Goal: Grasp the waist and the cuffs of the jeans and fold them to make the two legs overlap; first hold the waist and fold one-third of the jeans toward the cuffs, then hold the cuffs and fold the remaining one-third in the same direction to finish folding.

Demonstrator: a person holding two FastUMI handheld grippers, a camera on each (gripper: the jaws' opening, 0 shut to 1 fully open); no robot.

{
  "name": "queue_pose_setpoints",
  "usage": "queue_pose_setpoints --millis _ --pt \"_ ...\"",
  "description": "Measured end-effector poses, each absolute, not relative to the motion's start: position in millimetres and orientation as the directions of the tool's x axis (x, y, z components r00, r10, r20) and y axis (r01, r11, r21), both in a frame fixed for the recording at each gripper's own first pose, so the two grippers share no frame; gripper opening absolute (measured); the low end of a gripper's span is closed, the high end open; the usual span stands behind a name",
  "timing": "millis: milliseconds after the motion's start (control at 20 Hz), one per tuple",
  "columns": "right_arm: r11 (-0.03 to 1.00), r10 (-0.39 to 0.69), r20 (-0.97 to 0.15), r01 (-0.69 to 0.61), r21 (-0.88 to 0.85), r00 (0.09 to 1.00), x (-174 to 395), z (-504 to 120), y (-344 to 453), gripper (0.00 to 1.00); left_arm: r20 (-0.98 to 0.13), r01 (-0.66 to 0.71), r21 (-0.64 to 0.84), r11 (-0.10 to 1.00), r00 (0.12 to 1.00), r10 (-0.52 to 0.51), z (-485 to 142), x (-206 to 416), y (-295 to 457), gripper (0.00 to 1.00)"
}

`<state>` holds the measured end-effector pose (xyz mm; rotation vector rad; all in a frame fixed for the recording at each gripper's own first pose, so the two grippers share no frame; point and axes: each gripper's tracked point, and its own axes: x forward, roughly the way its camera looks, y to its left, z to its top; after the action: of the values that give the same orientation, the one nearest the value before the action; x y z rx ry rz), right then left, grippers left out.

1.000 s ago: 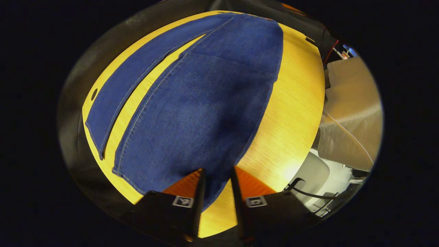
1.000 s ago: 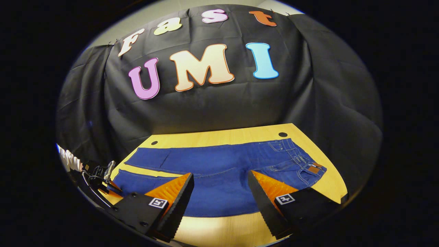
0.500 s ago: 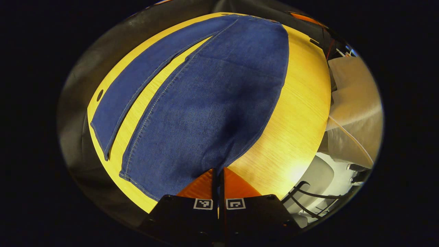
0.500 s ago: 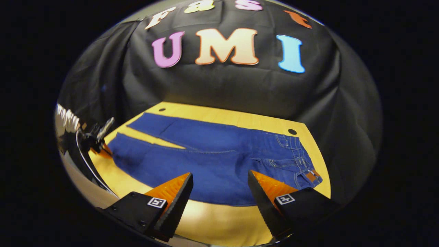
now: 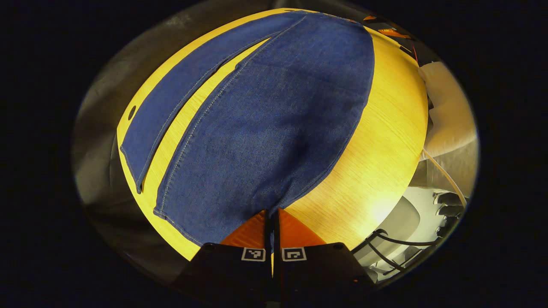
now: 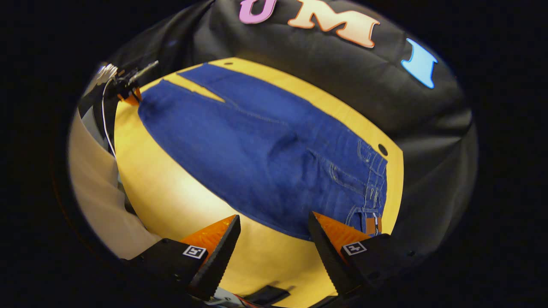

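Observation:
Blue jeans point(image 5: 265, 124) lie flat on the yellow wooden table point(image 5: 385, 141), legs apart in a narrow V. My left gripper point(image 5: 270, 211) is shut on the cuff edge of the nearer leg, and the denim puckers up into its fingers. In the right gripper view the jeans point(image 6: 257, 145) run from the cuffs at upper left to the waist point(image 6: 373, 188) at lower right. My right gripper point(image 6: 274, 217) stands open above the table's front strip, just short of the jeans' near edge by the waist, with nothing between its fingers. The left gripper point(image 6: 128, 87) shows small at the far cuff.
The table has a round cable hole point(image 5: 131, 112) near the far leg and another point(image 6: 382, 149) beyond the waist. A person's beige clothing point(image 5: 449, 124) and a white chair base point(image 5: 402, 222) are beside the table's front edge. A white cable point(image 6: 105, 115) trails from the left gripper.
My left gripper closed on the near leg's cuff and holds it. My right gripper, still open, tipped down and swung toward the waist end.

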<state>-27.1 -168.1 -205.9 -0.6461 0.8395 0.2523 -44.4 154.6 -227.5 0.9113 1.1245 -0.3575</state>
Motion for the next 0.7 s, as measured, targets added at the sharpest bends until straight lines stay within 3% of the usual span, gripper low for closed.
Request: queue_pose_setpoints --millis 600,650,700 --pt "0.728 -0.004 -0.891 -0.610 -0.313 0.453 -10.2 -257.9 -184.0 0.99 -0.890 0.641 0.448 0.624 0.385 0.244 -229.4 -43.9 154.4 0.00" --pt "0.731 0.009 -0.901 -0.618 -0.290 0.434 -11.5 -259.5 -182.8 0.92 -0.889 0.639 0.451 0.623 0.386 0.248 -229.6 -43.8 154.2 0.00" --pt "0.737 0.007 -0.912 -0.618 -0.273 0.410 -15.1 -259.0 -182.1 0.96 -0.887 0.638 0.455 0.622 0.387 0.251 -229.3 -43.4 154.4 0.00"
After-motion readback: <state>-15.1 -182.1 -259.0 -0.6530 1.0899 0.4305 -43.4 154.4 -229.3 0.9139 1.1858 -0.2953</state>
